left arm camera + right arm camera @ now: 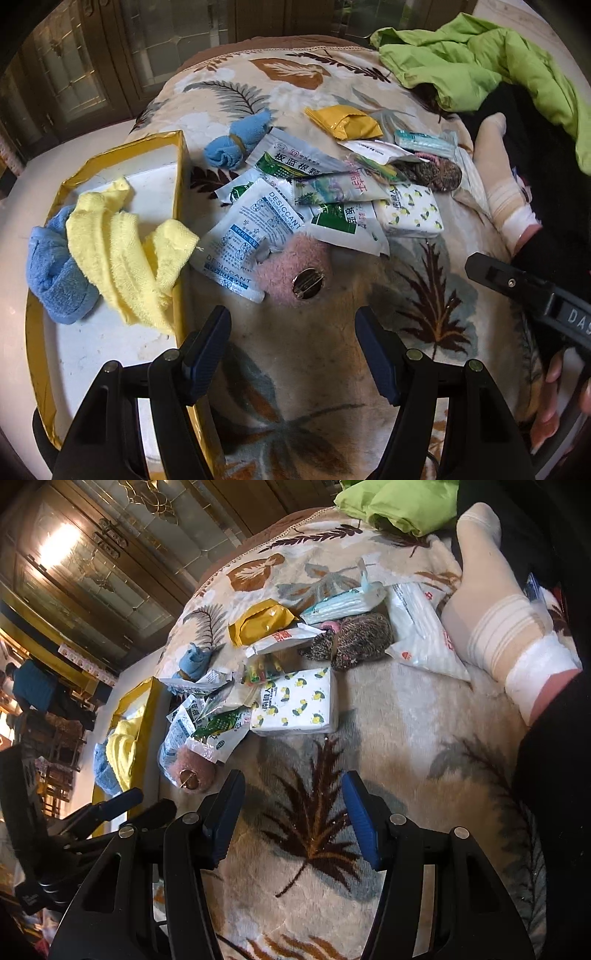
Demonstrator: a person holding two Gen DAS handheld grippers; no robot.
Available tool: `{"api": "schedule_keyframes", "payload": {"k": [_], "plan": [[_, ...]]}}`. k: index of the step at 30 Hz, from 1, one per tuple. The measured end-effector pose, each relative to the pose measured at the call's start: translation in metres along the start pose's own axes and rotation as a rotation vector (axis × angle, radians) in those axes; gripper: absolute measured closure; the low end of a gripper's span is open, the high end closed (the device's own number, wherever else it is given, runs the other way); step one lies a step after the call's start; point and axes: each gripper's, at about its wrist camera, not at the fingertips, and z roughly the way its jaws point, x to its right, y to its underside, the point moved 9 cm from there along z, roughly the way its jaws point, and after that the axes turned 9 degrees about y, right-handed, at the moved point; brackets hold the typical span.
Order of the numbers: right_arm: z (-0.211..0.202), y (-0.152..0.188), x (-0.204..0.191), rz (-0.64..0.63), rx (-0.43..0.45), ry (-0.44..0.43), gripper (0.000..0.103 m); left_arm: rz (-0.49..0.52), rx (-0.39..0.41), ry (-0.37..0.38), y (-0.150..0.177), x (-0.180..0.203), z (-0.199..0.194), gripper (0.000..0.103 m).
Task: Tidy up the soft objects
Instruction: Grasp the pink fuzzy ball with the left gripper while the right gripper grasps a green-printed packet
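Pink fuzzy pad (295, 271) lay on the leaf-print blanket (424, 295), half under the sachet pile (314, 184), just ahead of my left claw (291, 332), spread, empty. Yellow cloth (122, 240) and blue cloth (55, 273) sat in the gold-rimmed box (177, 177). My right claw (291, 812) was spread, empty, over bare blanket.

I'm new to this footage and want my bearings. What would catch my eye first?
The heap of printed sachets and a lemon-print tissue pack in the middle of the leaf-patterned blanket. Left of it, a gold-edged box holds a yellow cloth and a blue cloth. A lime-green garment is bunched at the far right.
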Motion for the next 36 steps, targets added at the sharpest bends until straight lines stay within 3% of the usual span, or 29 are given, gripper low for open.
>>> {"api": "schedule_keyframes", "payload": {"k": [13,27,30,34,36], "plan": [[0.032,0.005,-0.032,0.055,-0.112,-0.147,0.047,0.126,0.003,0.084,-0.009,0.010,0.025,0.033],[0.073,-0.009,-0.049,0.346,-0.238,-0.360,0.047,0.178,-0.024,0.057,-0.021,0.016,0.044,0.033],[0.076,-0.014,-0.056,0.341,-0.232,-0.376,0.047,0.183,-0.004,0.067,-0.028,0.014,0.040,0.033],[0.081,-0.020,-0.061,0.335,-0.230,-0.377,0.048,0.205,-0.043,0.065,-0.024,0.016,0.048,0.033],[0.083,-0.020,-0.063,0.335,-0.237,-0.385,0.057,0.211,-0.061,0.060,-0.020,0.016,0.052,0.033]]}}
